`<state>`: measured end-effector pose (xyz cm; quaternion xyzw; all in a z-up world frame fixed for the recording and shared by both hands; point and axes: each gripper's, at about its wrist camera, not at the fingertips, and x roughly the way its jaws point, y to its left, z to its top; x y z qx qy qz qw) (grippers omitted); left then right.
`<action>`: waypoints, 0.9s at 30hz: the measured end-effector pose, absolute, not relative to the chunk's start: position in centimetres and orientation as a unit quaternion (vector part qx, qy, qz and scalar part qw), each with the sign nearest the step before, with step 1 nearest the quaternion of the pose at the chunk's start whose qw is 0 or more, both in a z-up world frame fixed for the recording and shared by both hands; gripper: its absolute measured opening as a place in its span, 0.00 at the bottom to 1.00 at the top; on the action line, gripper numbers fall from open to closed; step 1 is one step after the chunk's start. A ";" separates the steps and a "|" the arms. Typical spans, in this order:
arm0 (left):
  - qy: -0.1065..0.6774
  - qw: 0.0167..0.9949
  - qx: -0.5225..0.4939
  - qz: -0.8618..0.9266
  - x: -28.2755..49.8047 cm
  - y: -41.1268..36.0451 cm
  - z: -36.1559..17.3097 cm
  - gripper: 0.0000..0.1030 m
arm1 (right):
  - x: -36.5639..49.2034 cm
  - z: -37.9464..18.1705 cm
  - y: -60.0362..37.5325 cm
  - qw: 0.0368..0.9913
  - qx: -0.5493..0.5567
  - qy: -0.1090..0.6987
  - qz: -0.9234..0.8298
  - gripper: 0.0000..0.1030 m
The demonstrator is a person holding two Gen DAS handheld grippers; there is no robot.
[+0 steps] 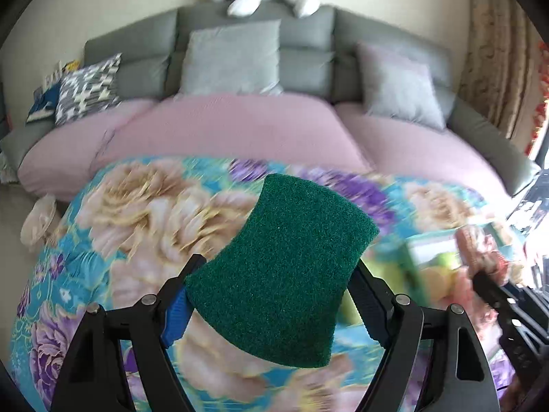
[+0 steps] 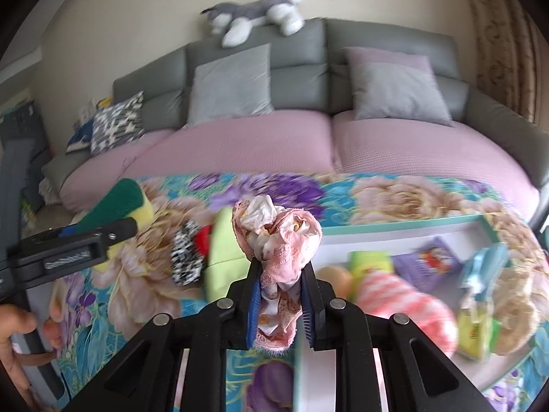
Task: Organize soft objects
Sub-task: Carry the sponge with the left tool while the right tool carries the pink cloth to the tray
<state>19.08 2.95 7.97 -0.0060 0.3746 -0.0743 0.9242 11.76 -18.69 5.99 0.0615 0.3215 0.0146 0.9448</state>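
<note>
Soft daylight fills both views, brightest at the right edge of the left wrist view, where a window is blown out to white. Shadows are faint. Both pictures bulge like a barrel, with dark corners. Motion blur smears the floral cloth and the tray with its contents, while the green sponge and the pink cloth bundle stay fairly sharp
</note>
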 end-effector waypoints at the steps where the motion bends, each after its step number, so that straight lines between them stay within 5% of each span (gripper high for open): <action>1: 0.366 0.927 -0.003 -0.085 18.8 1.8 8.7 0.80 | 11.4 6.2 -19.7 0.946 0.069 0.317 0.004 0.21; 27: 0.372 0.904 0.044 -0.207 18.2 -16.8 6.2 0.80 | 7.7 5.9 -33.6 0.932 0.145 0.304 -0.132 0.21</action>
